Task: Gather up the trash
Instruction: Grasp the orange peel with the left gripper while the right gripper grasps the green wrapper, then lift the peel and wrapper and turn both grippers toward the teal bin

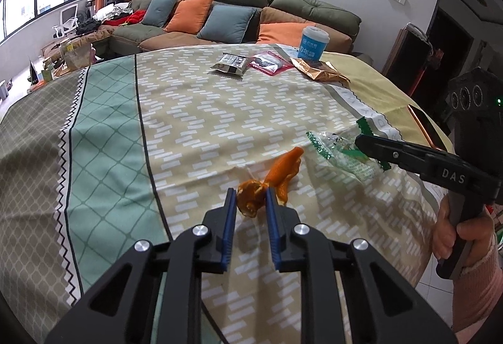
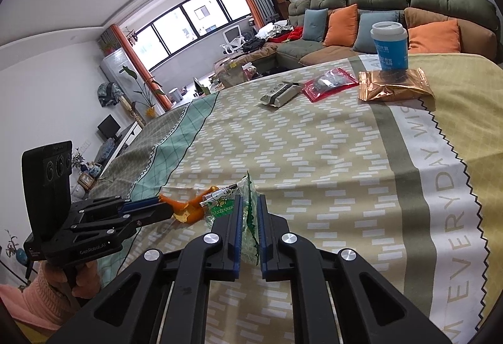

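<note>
Both hands reach low over the patterned tablecloth (image 1: 195, 124), the grippers angled toward each other near its front edge. The orange peel (image 1: 270, 183), curled and ragged, lies on the cloth well in front of the blue cup (image 1: 314, 45). The left gripper (image 1: 250, 202) clasps the peel's near end between its blue pads. Just beside the peel, on the side away from the teal stripe, the right gripper (image 2: 249, 215) pinches a crumpled clear wrapper (image 2: 232, 202) with green print, its jaws nearly closed on the film.
</note>
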The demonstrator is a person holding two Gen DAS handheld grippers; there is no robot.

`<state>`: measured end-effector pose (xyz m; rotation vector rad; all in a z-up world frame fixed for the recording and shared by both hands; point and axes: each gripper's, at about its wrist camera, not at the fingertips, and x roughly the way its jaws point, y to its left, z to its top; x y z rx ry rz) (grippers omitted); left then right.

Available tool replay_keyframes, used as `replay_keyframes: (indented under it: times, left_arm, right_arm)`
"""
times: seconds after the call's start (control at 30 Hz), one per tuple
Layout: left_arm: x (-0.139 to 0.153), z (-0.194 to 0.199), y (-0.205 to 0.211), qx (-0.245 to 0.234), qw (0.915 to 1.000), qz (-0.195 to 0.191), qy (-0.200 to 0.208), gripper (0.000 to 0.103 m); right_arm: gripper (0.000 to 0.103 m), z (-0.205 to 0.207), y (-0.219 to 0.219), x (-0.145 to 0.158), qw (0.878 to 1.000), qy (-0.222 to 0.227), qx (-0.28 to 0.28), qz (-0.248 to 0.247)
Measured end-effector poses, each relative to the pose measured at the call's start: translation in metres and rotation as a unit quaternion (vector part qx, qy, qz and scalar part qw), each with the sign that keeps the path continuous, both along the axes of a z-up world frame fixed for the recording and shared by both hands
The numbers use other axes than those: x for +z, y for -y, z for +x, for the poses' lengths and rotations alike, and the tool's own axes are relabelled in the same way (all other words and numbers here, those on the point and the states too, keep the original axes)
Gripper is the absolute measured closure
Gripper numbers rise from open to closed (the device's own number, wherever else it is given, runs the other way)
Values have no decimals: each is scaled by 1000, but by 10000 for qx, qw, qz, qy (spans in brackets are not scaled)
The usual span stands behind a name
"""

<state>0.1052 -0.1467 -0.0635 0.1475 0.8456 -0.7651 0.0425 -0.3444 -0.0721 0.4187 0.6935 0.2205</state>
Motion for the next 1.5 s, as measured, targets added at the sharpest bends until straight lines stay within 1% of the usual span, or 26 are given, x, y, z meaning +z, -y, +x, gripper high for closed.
replay_keyframes:
  times: [0.1,0.33,0.37,0.4,0.43,0.47,0.67,0.73,0.87,0.93,0.97,1.27,1.5]
  left_arm:
    - [2,-3,-3,-4,10000,-43,68,83]
    - [-1,0,-3,-41,9999,-102,-73,82]
    - [-2,2,-3,-61,9998,-132,-152,81]
    - [-3,3,-2,-97,9996,-151,-224,75]
    - [-5,5,-2,-113,9992,-174,-342,71]
    - [-7,6,-2,-58,9992,-150,-374,69]
    - [-11,6,3,-110,9989,-88,-439,69]
    - [-12,7,3,-83,9987,-122,-482,69]
    - [-13,7,2,-56,9984,-140,-539,71]
    - [-13,6,2,-5,9987,-112,-492,74]
    - [-13,5,2,-20,9989,-102,-455,82]
    - [-10,-8,-1,-83,9997,-28,-209,89]
    - [-2,-16,-19,130,9999,-106,-27,91]
  right_arm:
    - [94,0,0,0,10000,-6,0,6]
    - [94,1,-3,0,10000,-25,11,43]
    - [94,1,-3,-1,10000,-27,12,48]
    - [94,1,-4,-1,10000,-31,10,50]
    - [94,1,-3,-1,10000,-28,14,51]
    - [94,1,-3,-1,10000,-31,16,63]
    - [94,1,-4,-2,10000,-32,19,73]
    - [94,1,-4,-2,10000,-34,15,77]
    - [94,1,-4,-2,10000,-29,19,83]
    - [94,1,-4,-2,10000,-20,15,78]
    - [94,1,-5,-3,10000,-14,16,80]
    - [94,2,-8,0,9999,47,38,116]
    - [94,2,-12,6,9998,119,101,154]
